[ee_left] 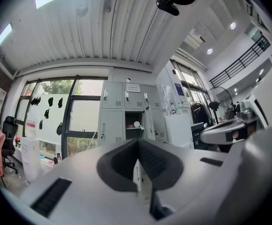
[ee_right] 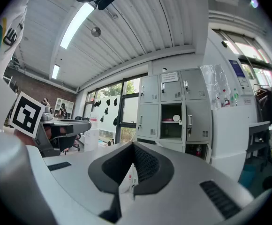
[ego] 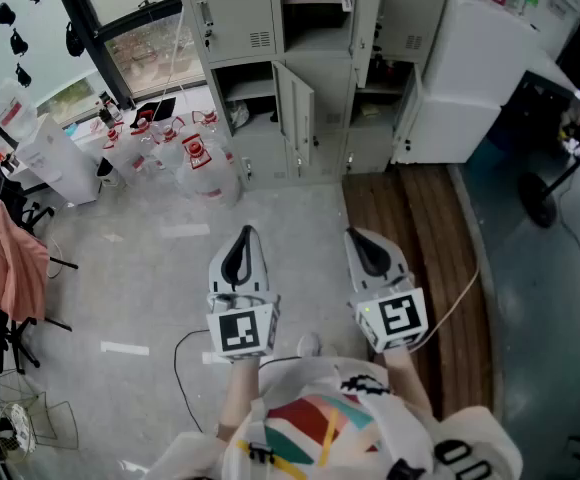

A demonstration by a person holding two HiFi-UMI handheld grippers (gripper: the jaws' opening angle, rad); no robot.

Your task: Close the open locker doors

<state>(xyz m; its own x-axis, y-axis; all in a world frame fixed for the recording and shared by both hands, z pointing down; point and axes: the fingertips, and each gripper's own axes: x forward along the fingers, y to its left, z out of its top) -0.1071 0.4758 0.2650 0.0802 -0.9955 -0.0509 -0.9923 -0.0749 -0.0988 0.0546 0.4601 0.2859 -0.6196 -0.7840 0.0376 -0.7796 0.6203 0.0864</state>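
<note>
Locker doors — approach stage, none being pushed yet.
Left gripper and right gripper are hovering level, jaws pressed together on nothing, well apart from the lockers at the floor's far edge. The lower middle door is standing ajar — probably best pushed near its free edge until it is latching.

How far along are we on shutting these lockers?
Nothing looks done yet: the grey metal locker bank has its upper shelf compartment, lower left door and lower right door standing open. In hand: nothing; left gripper and right gripper are shut, empty, held short of the lockers. Every door is left.
</note>
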